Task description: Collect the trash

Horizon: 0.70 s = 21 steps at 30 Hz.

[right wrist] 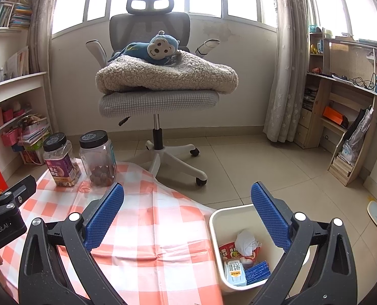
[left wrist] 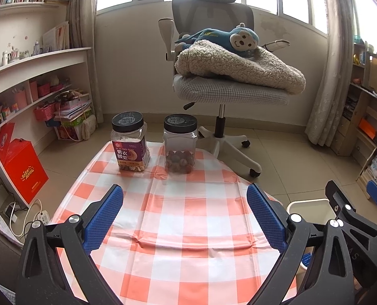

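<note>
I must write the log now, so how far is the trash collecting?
Looks nearly done: wrappers, a milk carton and crumpled paper lie in the bin. Left gripper and right gripper are open, empty. On the tablecloth only two jars remain.

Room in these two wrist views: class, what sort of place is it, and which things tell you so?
Probably a home study or child's room: bookshelves crammed with books and boxes, an office chair carrying a monkey plush, and a desk by the curtained windows.

Left tongs (left wrist: 184, 198) gape wide, gripping nothing. Right tongs (right wrist: 187, 197) gape equally wide, empty, just beside the left.
</note>
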Motion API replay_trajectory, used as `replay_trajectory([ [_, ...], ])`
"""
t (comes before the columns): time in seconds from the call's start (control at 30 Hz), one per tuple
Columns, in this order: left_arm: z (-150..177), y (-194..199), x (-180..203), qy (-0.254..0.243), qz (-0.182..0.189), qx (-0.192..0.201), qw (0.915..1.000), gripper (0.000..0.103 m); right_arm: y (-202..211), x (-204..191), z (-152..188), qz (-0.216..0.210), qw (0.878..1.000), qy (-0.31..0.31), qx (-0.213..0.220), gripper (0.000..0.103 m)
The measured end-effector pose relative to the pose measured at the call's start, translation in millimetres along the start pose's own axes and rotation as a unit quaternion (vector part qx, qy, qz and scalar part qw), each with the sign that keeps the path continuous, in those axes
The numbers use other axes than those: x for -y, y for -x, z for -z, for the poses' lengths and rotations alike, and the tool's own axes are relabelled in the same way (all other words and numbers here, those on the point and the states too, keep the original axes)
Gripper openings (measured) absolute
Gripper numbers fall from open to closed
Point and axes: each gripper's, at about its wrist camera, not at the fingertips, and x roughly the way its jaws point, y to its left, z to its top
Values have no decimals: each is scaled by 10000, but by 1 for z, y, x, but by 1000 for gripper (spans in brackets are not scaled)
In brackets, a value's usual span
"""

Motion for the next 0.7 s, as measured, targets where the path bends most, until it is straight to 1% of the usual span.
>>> replay_trajectory([
  [0.17, 1, 1, 3, -53, 29, 12, 10000, 94, 1, 2, 0, -1, 10000, -4, -2, 96],
  [0.43, 1, 0, 5, -4, 33, -9, 10000, 94, 0, 2, 0, 1, 10000, -7, 3, 96],
  [0.7, 0, -2, 5, 17, 6, -131, 9999, 96, 0, 4, -1, 51, 10000, -60, 10, 96],
])
